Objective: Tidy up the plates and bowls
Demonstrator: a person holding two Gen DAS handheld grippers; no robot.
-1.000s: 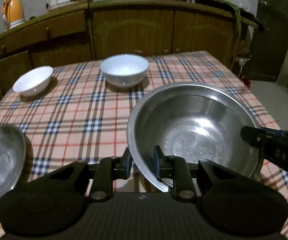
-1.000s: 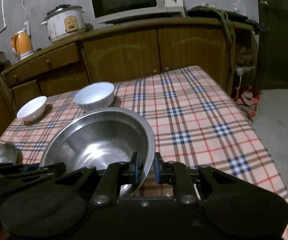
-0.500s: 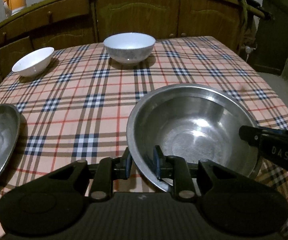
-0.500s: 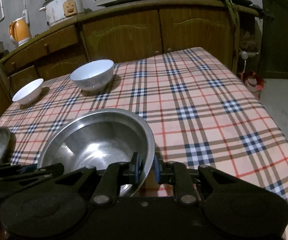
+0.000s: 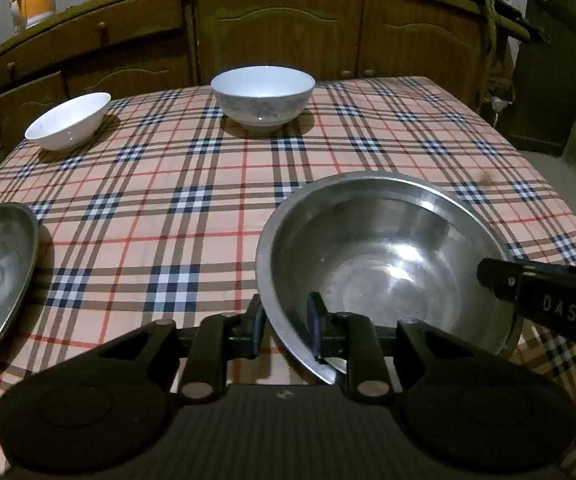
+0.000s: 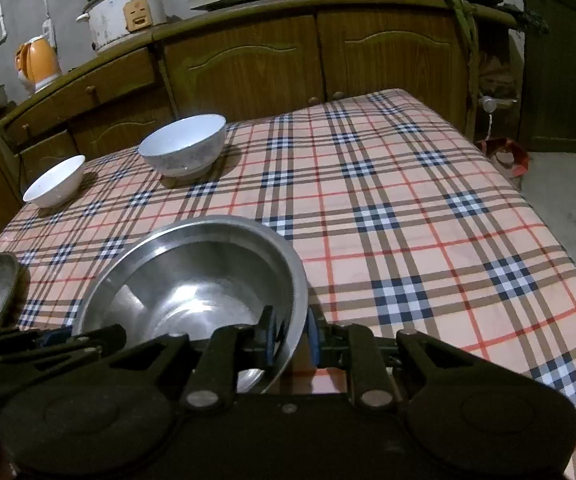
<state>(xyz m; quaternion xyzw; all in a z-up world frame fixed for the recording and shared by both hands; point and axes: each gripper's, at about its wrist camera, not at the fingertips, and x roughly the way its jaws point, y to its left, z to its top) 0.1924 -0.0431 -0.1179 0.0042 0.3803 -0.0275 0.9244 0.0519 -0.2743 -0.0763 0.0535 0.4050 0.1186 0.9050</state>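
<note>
With both the left gripper point(image 5: 284, 330) and right gripper point(image 6: 290, 336) jaws pinching opposite rims of the large round steel bowl point(image 5: 384, 264), keep it level over the plaid-clothed counter point(image 5: 216, 184).

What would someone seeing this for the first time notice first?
The big steel bowl near the front of the plaid tablecloth, its rim pinched on opposite sides by the left gripper and the right gripper. Behind it, two white bowls stand apart at the table's far side, the larger right of the smaller.
</note>
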